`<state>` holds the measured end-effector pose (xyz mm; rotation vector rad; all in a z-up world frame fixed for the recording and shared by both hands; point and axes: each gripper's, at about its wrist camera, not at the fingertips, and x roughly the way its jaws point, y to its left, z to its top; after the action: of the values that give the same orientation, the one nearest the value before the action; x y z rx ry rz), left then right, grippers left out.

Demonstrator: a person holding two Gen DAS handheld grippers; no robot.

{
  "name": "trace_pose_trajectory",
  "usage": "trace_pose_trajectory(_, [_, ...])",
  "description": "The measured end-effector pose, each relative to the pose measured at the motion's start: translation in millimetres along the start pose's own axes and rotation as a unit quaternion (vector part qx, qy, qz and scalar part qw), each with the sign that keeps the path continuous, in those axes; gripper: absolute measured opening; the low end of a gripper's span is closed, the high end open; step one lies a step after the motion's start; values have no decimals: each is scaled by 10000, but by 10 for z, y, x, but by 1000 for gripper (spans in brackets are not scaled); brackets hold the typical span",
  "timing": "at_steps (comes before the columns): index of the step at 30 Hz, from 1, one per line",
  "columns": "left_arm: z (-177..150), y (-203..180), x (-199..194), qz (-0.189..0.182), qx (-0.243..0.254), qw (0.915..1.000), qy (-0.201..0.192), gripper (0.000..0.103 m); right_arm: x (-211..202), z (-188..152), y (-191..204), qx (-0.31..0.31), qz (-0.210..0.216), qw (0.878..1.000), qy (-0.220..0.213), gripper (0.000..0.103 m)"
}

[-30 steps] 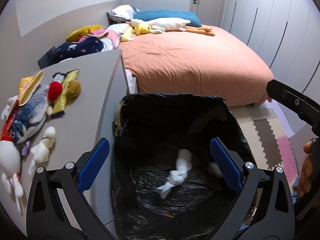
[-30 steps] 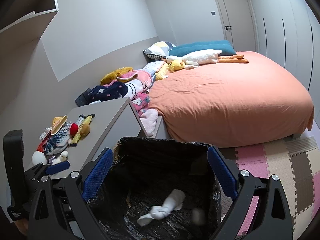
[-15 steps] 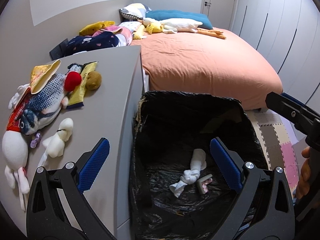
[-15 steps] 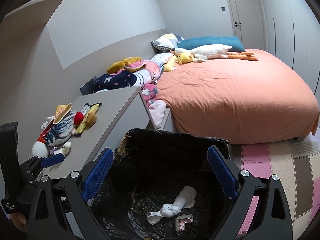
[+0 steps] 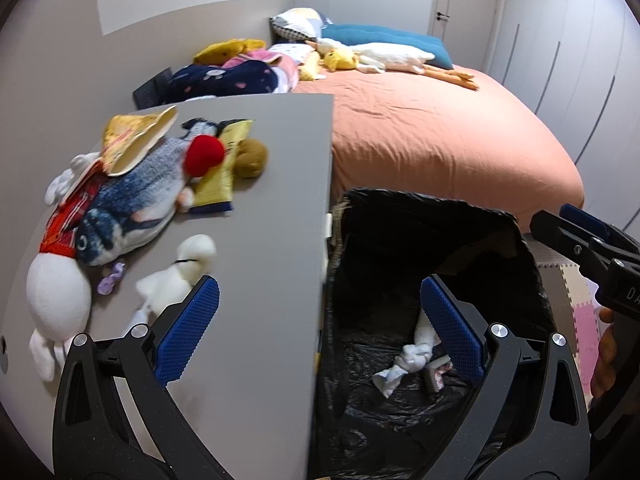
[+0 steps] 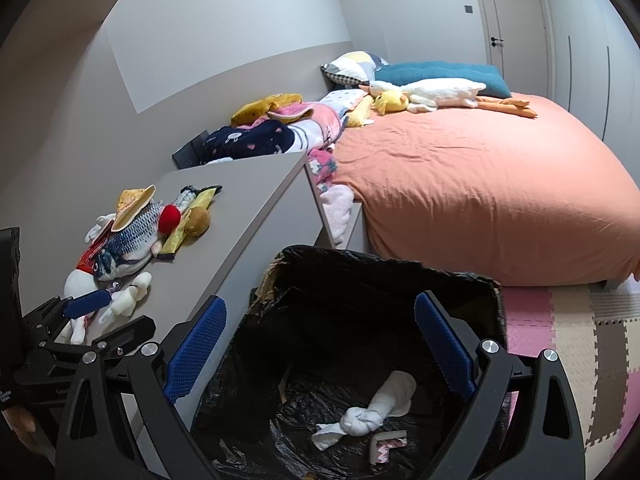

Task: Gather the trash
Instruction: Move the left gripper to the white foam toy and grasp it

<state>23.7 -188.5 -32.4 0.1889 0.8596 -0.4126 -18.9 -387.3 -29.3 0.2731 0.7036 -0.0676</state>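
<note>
The bin (image 6: 384, 276), lined with a black bag, sits on the floor right against the desk's (image 5: 276, 184) front edge, between the desk and the bed (image 6: 480, 176). Down at the bottom there's a knotted white tissue wad (image 6: 376, 412) and, just beside it, a small crumpled wrapper (image 6: 386, 442) with pink bits.

Both tongs are wide open and holding nothing. The left tongs (image 5: 320, 328) hang over the desk's front edge, one blue pad above the desk top, the other above the bin. The right tongs (image 6: 320, 348) hover over the bin's mouth, with the trash showing between the pads.

On the desk, toward the left edge, is a pile of plush stuff: a blue fish plush (image 5: 132, 200) with a yellow hat (image 5: 136, 146), a red ball (image 5: 204, 154), a yellow packet (image 5: 222, 172), a brown plush ball (image 5: 250, 156), and a small white plush (image 5: 180, 276) nearest the left tongs. A white goose plush (image 6: 436, 94) lies near the pillows on the bed, and foam puzzle mats (image 6: 572, 344) cover the floor to the right of the bin.
</note>
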Motion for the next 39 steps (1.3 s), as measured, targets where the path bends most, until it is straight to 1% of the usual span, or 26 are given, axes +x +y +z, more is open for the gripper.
trace_pose_trajectory(8, [-20, 382, 78, 163, -273, 9994, 99, 97, 223, 44, 176, -82, 118, 9998, 141, 95])
trace_pose_trajectory(15, [-58, 673, 156, 283, -478, 9982, 216, 97, 450, 123, 434, -295, 251, 9989, 262, 95])
trace_pose_trajectory(18, [-59, 808, 210, 342, -586, 9974, 253, 97, 582, 158, 552, -354, 365, 9981, 353, 95])
trace_pose_trajectory(20, [-66, 888, 260, 346, -659, 9966, 345, 96, 643, 169, 612, -418, 459, 9973, 401, 95])
trace_pose_trajectory(23, [-79, 972, 345, 420, -741, 9953, 465, 84, 754, 189, 739, -563, 509, 9960, 468, 95])
trace_pose_trajectory(25, [-82, 1016, 394, 409, -761, 9948, 543, 80, 830, 204, 829, -684, 518, 9951, 499, 93])
trace_pose_trajectory(26, [-83, 1031, 413, 406, -753, 9948, 561, 77, 879, 216, 878, -738, 543, 9944, 534, 91])
trace_pose_trajectory(27, [-89, 1039, 429, 408, -721, 9949, 573, 72, 931, 230, 917, -760, 582, 9937, 578, 90])
trace_pose_trajectory(28, [-89, 1039, 443, 445, -673, 9950, 592, 68, 967, 241, 933, -762, 625, 9932, 615, 89])
trace_pose_trajectory(29, [-93, 1038, 461, 505, -617, 9949, 625, 63, 1012, 255, 961, -759, 671, 9927, 652, 87])
trace_pose_trajectory(30, [-100, 1040, 482, 558, -571, 9946, 665, 60, 1062, 274, 994, -756, 710, 9923, 683, 84])
trace_pose_trajectory(32, [-92, 1046, 516, 545, -530, 9945, 725, 59, 1164, 318, 1058, -764, 753, 9916, 722, 78])
trace_pose_trajectory(35, [-104, 1058, 533, 496, -543, 9948, 701, 59, 1336, 385, 1164, -802, 790, 9905, 791, 68])
trace_pose_trajectory(36, [-104, 1063, 534, 469, -538, 9950, 694, 59, 1392, 408, 1200, -821, 800, 9901, 813, 66])
trace_pose_trajectory(39, [-105, 1079, 537, 456, -521, 9954, 662, 59, 1529, 472, 1285, -837, 845, 9893, 839, 65])
